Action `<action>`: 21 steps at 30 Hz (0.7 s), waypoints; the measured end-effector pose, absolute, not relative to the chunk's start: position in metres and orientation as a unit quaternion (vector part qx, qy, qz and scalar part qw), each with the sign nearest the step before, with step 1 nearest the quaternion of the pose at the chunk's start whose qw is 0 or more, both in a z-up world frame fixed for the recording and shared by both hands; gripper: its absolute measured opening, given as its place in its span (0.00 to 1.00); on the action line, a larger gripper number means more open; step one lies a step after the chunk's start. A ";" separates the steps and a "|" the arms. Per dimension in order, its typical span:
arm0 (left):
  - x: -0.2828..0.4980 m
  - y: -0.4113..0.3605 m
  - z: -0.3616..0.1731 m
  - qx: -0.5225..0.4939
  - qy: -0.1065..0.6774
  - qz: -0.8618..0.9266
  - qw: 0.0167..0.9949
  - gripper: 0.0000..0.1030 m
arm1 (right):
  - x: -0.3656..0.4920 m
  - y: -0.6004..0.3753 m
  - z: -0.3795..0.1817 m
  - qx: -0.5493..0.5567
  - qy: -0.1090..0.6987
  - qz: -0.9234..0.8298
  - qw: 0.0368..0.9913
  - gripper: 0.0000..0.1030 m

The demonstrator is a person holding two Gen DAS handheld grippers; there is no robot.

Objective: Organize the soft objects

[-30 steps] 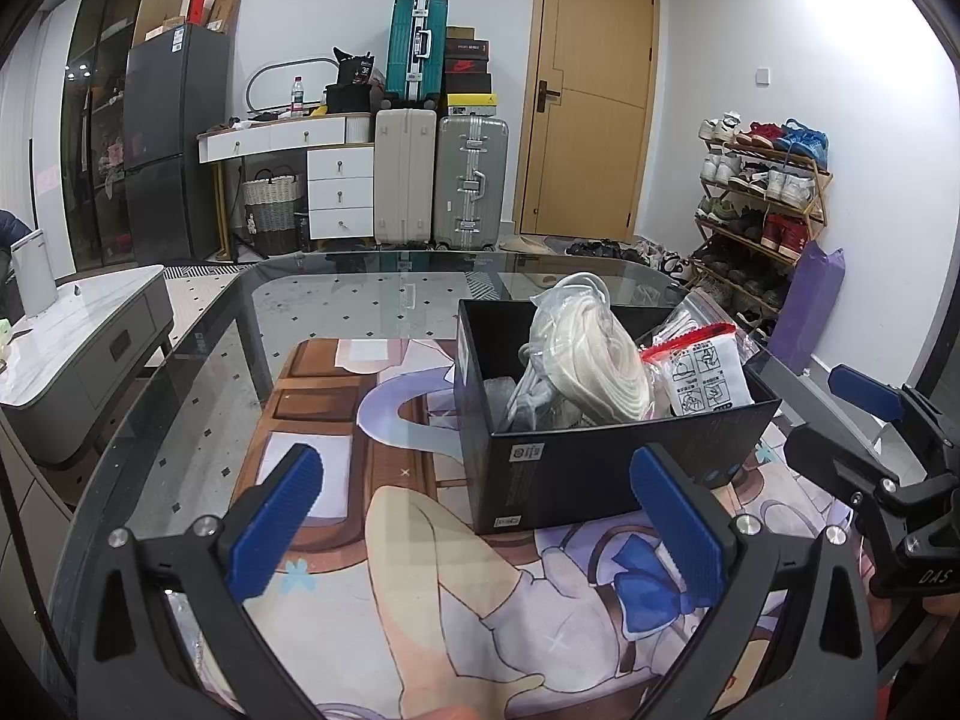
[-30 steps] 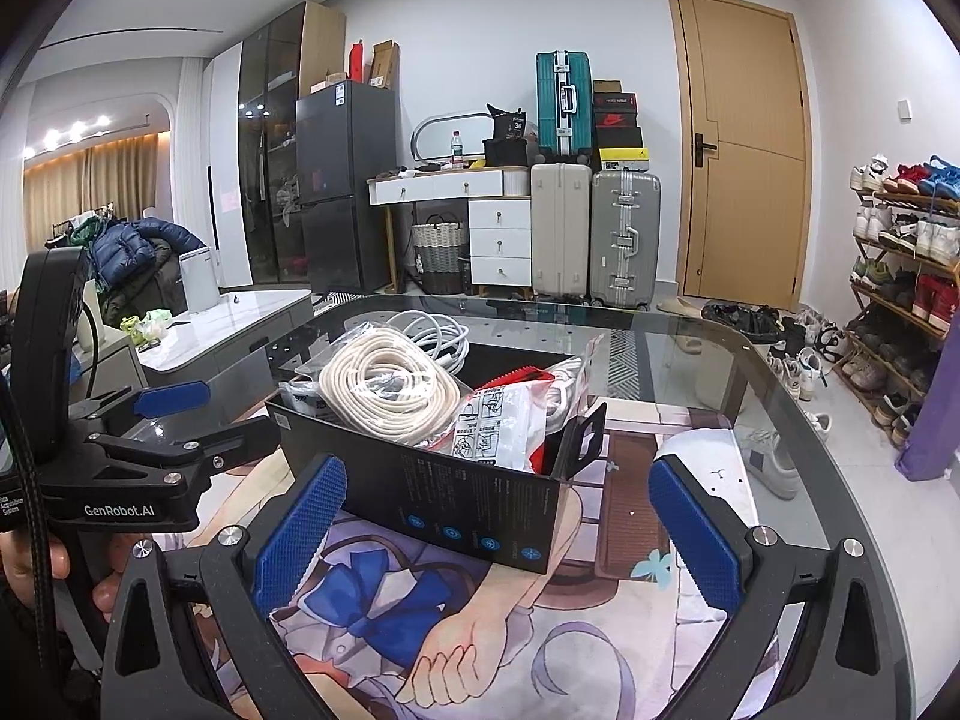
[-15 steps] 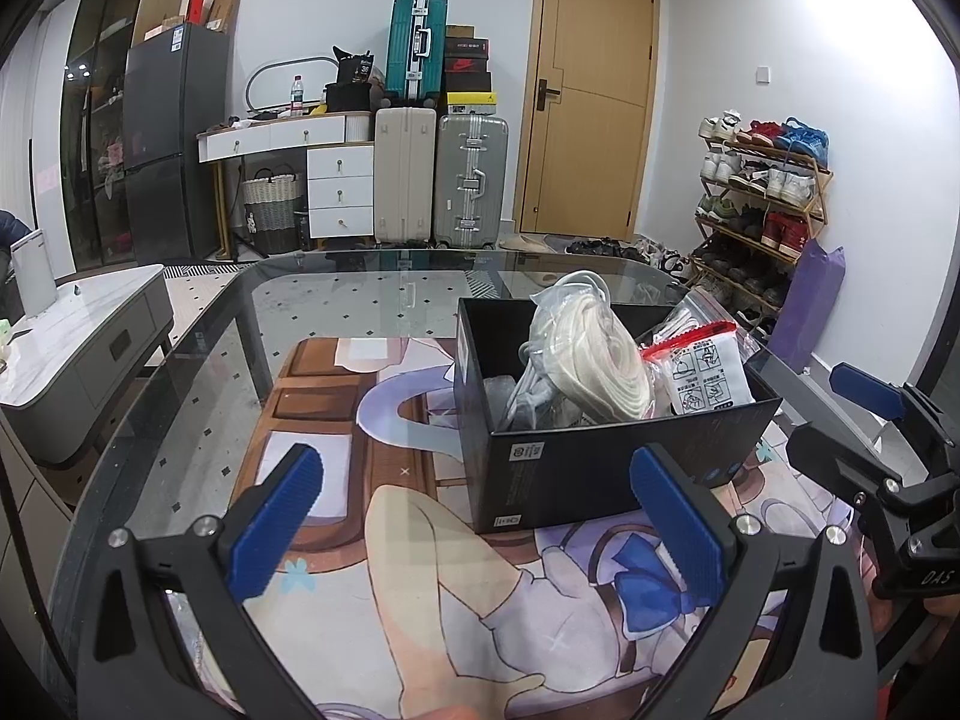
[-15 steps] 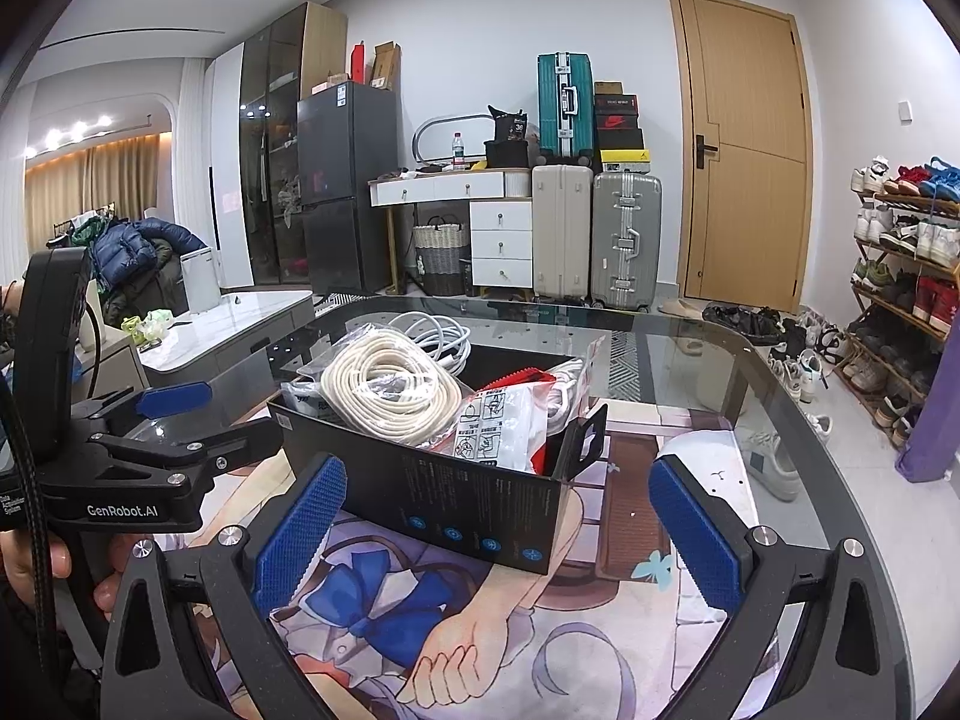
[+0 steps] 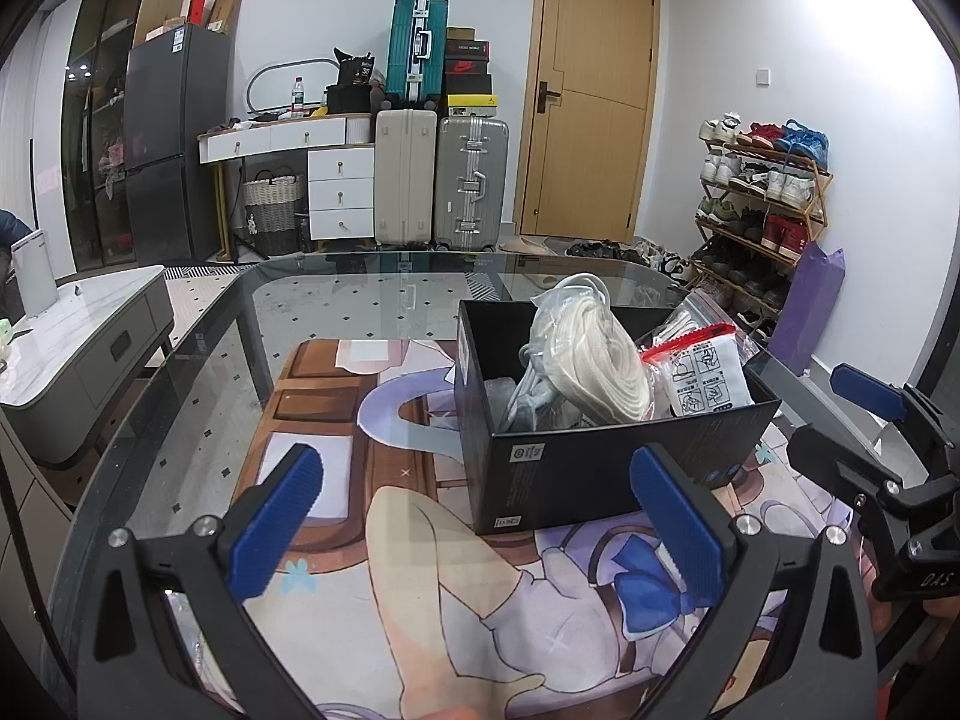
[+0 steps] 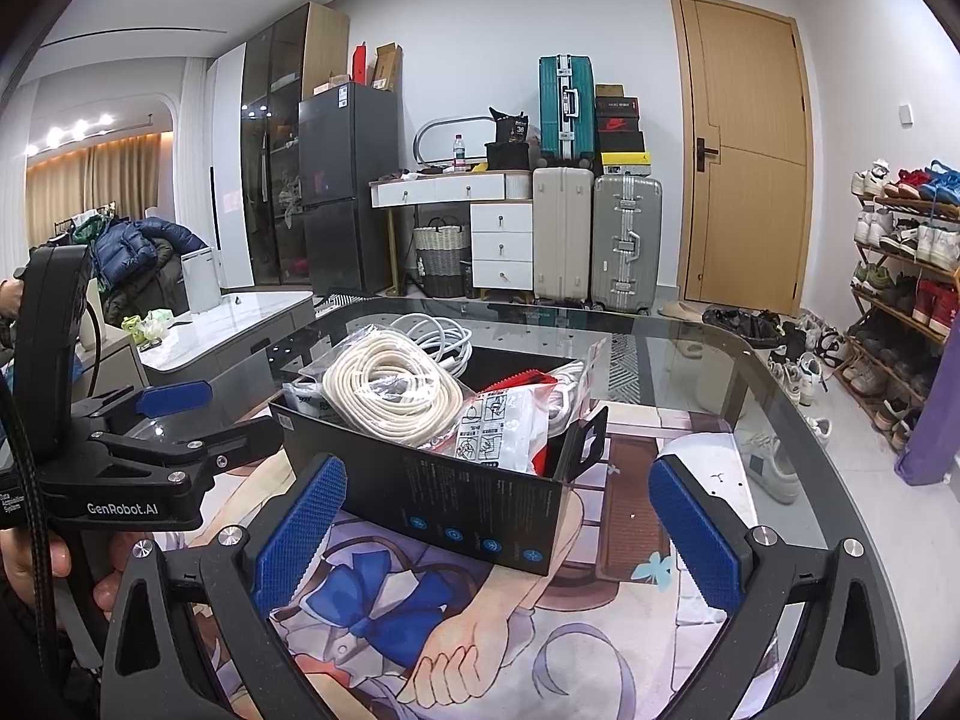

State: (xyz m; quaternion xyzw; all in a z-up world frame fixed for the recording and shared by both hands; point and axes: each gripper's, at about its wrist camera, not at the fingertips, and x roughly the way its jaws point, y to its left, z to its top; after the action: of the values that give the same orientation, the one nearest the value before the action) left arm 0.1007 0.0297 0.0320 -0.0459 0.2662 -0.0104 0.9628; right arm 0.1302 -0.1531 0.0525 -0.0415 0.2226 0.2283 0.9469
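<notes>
Hovering, both tools (image 5: 474, 516) (image 6: 501, 516) spread, empty; black box (image 5: 600, 468) upright, rope coil (image 5: 600, 360) on edge inside.

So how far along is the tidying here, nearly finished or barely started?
It looks nearly finished. The black box already holds the cream rope coil, a white cable and a red-topped zip bag. Nothing is in hand: the left gripper and right gripper are both open and empty. No loose items show on the printed mat, so little seems left.
</notes>
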 end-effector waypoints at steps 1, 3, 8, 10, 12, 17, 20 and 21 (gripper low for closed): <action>0.101 0.029 0.033 -0.046 0.266 -0.011 0.963 1.00 | 0.130 -0.153 0.053 -0.041 0.222 0.228 0.947 0.99; 0.100 0.029 0.033 -0.046 0.266 -0.011 0.963 1.00 | 0.130 -0.153 0.054 -0.041 0.222 0.229 0.947 0.99; 0.100 0.028 0.033 -0.047 0.267 -0.012 0.963 1.00 | 0.129 -0.154 0.056 -0.040 0.215 0.228 0.949 0.99; 0.101 0.028 0.033 -0.047 0.267 -0.012 0.963 1.00 | 0.129 -0.155 0.057 -0.039 0.214 0.228 0.949 0.99; 0.101 0.028 0.033 -0.048 0.267 -0.012 0.962 1.00 | 0.129 -0.155 0.057 -0.039 0.215 0.228 0.949 0.99; 0.101 0.028 0.033 -0.046 0.267 -0.013 0.963 1.00 | 0.129 -0.155 0.057 -0.039 0.214 0.228 0.949 0.99; 0.100 0.029 0.033 -0.048 0.267 -0.012 0.963 1.00 | 0.129 -0.155 0.057 -0.037 0.214 0.228 0.949 0.99; 0.101 0.028 0.033 -0.048 0.267 -0.012 0.962 1.00 | 0.129 -0.155 0.057 -0.037 0.214 0.228 0.949 0.99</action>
State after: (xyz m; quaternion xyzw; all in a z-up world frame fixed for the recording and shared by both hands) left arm 0.1006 0.0284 0.0330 -0.0480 0.2671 -0.0118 0.9624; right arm 0.1285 -0.1554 0.0572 -0.0367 0.2142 0.2281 0.9491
